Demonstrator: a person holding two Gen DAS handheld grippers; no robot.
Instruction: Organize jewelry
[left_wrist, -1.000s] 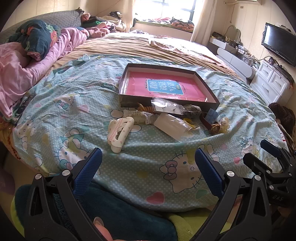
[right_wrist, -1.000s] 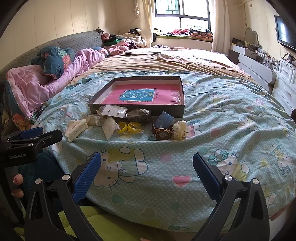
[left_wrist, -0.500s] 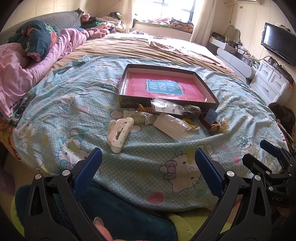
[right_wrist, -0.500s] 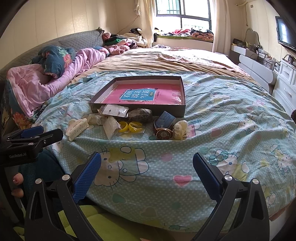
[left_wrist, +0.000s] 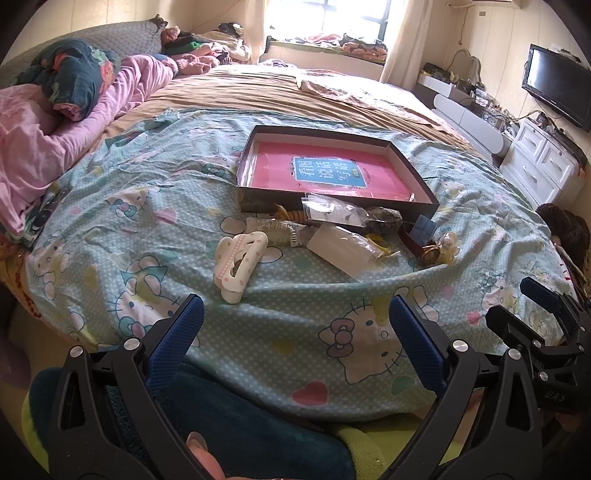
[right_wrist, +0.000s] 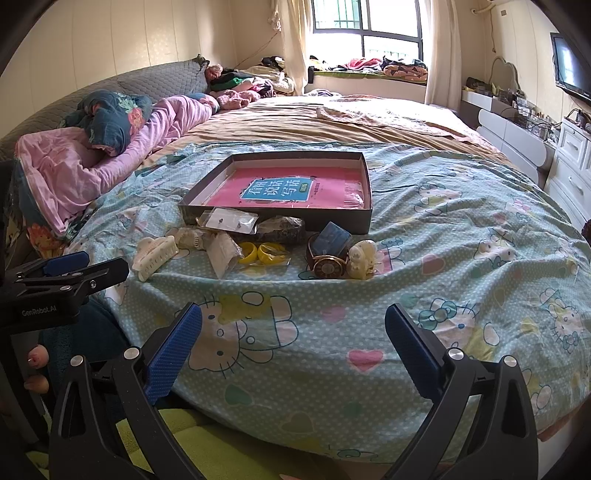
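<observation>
My left gripper (left_wrist: 295, 332) fingers apart, empty; right gripper (right_wrist: 293, 332) same. Hair claw (left_wrist: 239, 260) at 11 o'clock, tray (right_wrist: 207, 184) at 12.

From my remote seat I could read only a few texts. On the black plastic body of the left gripper (right_wrist: 61, 291), seen from the right wrist camera, stood the white brand "GenRobot.AI". In the shallow dark cardboard box (right_wrist: 343, 221) lay a pink booklet (right_wrist: 291, 192); its blue label (right_wrist: 275, 191) carried large white Chinese characters, which I read as 看图说话写话. A smaller line of characters beside them was too small for me to read.
</observation>
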